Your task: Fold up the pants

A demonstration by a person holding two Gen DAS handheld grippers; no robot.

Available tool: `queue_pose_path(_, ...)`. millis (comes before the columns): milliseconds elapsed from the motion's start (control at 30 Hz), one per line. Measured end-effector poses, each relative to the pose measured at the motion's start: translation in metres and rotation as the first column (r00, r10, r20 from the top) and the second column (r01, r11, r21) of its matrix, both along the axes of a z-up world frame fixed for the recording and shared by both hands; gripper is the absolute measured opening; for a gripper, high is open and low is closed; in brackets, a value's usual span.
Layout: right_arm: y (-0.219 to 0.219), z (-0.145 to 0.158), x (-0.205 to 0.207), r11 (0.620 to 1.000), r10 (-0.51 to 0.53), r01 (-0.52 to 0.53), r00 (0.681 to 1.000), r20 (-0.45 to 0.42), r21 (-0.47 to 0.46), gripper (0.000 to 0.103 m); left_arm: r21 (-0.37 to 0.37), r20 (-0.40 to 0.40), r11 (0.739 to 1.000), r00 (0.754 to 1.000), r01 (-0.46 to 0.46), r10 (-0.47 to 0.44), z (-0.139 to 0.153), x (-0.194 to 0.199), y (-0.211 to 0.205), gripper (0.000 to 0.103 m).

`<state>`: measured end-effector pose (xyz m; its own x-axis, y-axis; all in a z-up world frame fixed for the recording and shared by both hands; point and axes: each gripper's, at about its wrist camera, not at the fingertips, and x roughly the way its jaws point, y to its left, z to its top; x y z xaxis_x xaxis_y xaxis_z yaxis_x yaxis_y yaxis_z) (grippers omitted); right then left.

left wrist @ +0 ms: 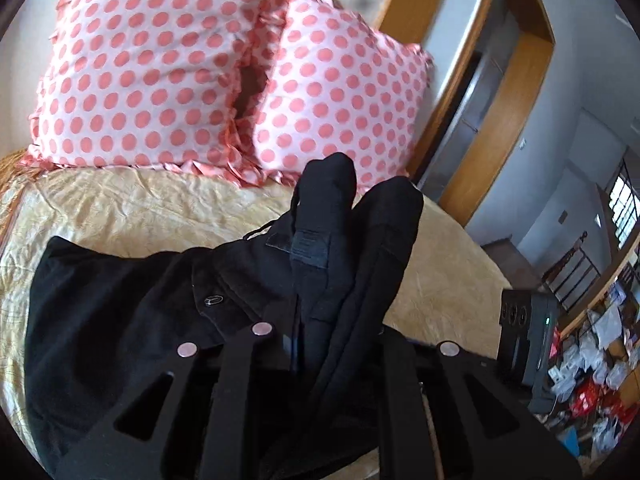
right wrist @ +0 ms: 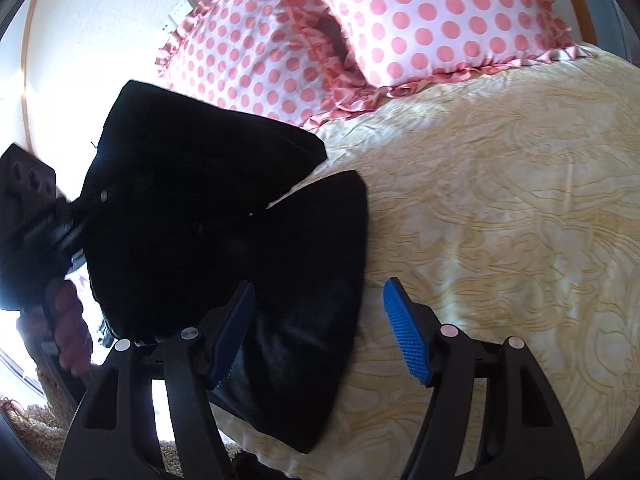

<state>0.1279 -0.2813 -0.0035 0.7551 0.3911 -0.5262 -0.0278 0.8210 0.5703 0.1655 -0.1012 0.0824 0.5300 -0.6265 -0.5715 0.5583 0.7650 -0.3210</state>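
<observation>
pants (left wrist: 168, 304): black, soft, bunched
left hand-held gripper (left wrist: 320, 320): pinching pants
right hand-held gripper (right wrist: 320, 332): spread (blue ribbed pads)
bed (right wrist: 500, 200): cream embossed cover

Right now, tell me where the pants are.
The black pants lie on the yellow bedspread below the polka-dot pillows, left in the right wrist view, one end bunched in the left gripper.

No lettering, number or brand can be read in either view. The sewn label (left wrist: 307, 245) on the black pants (left wrist: 168, 312), near the raised waistband, is too dark and blurred to make out any writing.
</observation>
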Motion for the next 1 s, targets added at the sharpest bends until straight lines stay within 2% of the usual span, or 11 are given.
queue_pose_path(67,-0.006,-0.001,-0.002,1.0,-0.018,0.018,1.0,-0.004,-0.004,0.069,0.034,-0.044,0.999,0.998,0.035,-0.034,-0.021,-0.003,-0.011,0.013)
queue_pose_path(133,-0.011,-0.001,-0.002,0.999,-0.031,0.03,1.0,-0.003,-0.012,0.069,0.048,-0.057,0.998,0.997,0.046,-0.043,-0.032,-0.009,-0.013,0.013)
queue_pose_path(267,-0.018,0.002,-0.003,0.998,-0.053,0.053,0.999,0.008,-0.017,0.069,0.094,-0.016,0.995,0.999,0.041,-0.04,-0.046,-0.027,-0.014,0.013)
queue_pose_path(400,-0.02,0.007,-0.006,0.998,-0.061,0.062,0.998,0.025,-0.024,0.069,0.11,-0.016,0.993,0.999,0.037,-0.036,-0.057,-0.038,-0.013,0.014)
queue_pose_path(500,-0.019,0.013,-0.007,0.997,-0.064,0.065,0.997,0.036,-0.033,0.069,0.141,0.023,0.99,0.999,0.031,-0.035,-0.062,-0.049,-0.014,0.014)
queue_pose_path(667,-0.013,0.027,-0.005,0.999,-0.038,0.039,0.997,0.061,-0.027,0.069,0.201,0.061,0.979,0.997,0.034,-0.047,-0.07,-0.058,-0.02,0.016)
queue_pose_path(733,-0.006,0.035,-0.002,0.999,-0.019,0.022,0.997,0.074,-0.035,0.069,0.208,0.055,0.978,0.998,0.026,-0.039,-0.067,-0.059,-0.018,0.024)
queue_pose_path(833,0.004,0.046,0.002,0.998,0.004,0.001,0.996,0.084,-0.057,0.069,0.225,0.056,0.973,0.997,0.044,-0.058,-0.06,-0.067,-0.018,0.056)
queue_pose_path(867,0.008,0.05,0.004,0.998,0.014,-0.008,0.996,0.086,-0.062,0.068,0.237,0.056,0.971,0.997,0.042,-0.057,-0.059,-0.071,-0.018,0.087)
queue_pose_path(900,0.013,0.054,0.006,0.997,0.021,-0.015,0.996,0.087,-0.072,0.068,0.241,0.065,0.97,0.996,0.037,-0.054,-0.056,-0.077,-0.016,0.091)
queue_pose_path(1000,0.025,0.062,0.017,0.994,0.035,-0.027,0.997,0.074,-0.105,0.067,0.232,0.08,0.971,0.994,0.049,-0.069,-0.048,-0.088,-0.008,0.091)
